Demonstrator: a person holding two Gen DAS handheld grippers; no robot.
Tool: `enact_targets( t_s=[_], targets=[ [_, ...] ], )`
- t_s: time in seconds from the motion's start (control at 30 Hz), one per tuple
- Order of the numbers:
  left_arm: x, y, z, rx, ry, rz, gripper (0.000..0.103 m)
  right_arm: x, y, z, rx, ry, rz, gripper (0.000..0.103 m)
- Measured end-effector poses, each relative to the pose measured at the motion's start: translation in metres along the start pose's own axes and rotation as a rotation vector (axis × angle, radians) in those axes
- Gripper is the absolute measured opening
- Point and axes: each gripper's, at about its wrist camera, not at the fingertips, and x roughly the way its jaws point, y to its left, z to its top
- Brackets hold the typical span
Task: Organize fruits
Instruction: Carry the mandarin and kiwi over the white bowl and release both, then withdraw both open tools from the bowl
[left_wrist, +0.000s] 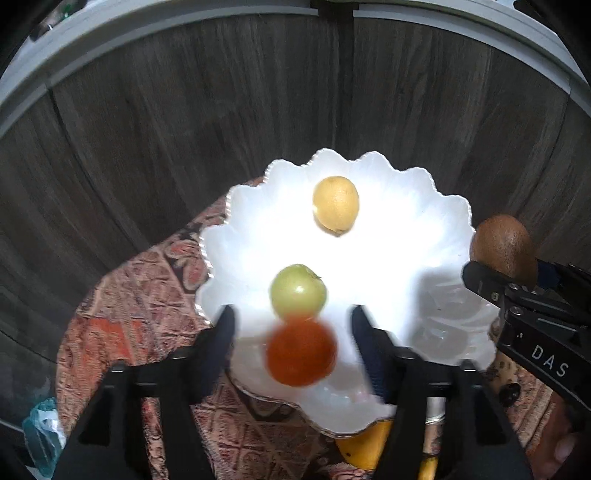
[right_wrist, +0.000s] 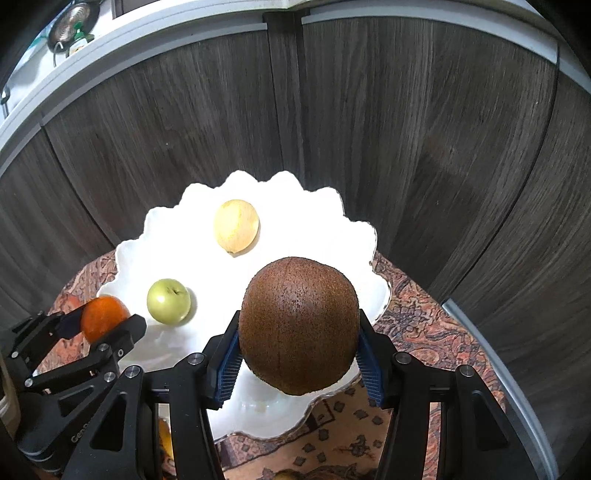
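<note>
Only R view shows kiwi (right_wrist: 299, 325) gripped; L view, orange (left_wrist: 301, 352) loose.

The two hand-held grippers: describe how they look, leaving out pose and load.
Both are matte black. The left hand-held gripper has two angular, tapering fingers with dark blue inner pads. The right hand-held gripper has the same black linkage arms, silver round screw heads at the joints and ribbed blue pads. White letters "DAS" mark its body in the left wrist view. No cables or sleeves show.

Round worktop (right_wrist: 424, 325) under patterned reddish cloth (left_wrist: 140, 295). White scalloped plate (left_wrist: 424, 221) on the cloth (centre), yellow fruit (left_wrist: 369, 446) just beside its near rim, partly hidden.
</note>
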Motion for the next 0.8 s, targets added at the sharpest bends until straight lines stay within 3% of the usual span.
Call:
enact_targets(
  t_s=[0.1, 0.23, 0.3, 0.8],
  targets=[
    [-0.006, 0.004, 0.001, -0.005, -0.021, 0.024, 0.086, -0.005, 0.0, 0.001, -0.005, -0.02, -0.029, 0.061],
    [-0.01, 0.009, 0.003, -0.024, -0.019, 0.025, 0.09, -0.016, 0.0, 0.005, 0.002, -0.061, -0.076, 0.082],
    [-0.014, 0.009, 0.003, -0.027, -0.025, 0.029, 0.092, -0.022, -0.001, 0.008, 0.009, -0.081, -0.102, 0.086],
    [-0.059, 0.014, -0.008, -0.053, -0.074, 0.004, 0.093, -0.07, -0.003, 0.006, 0.022, -0.145, -0.115, 0.089]
  ],
)
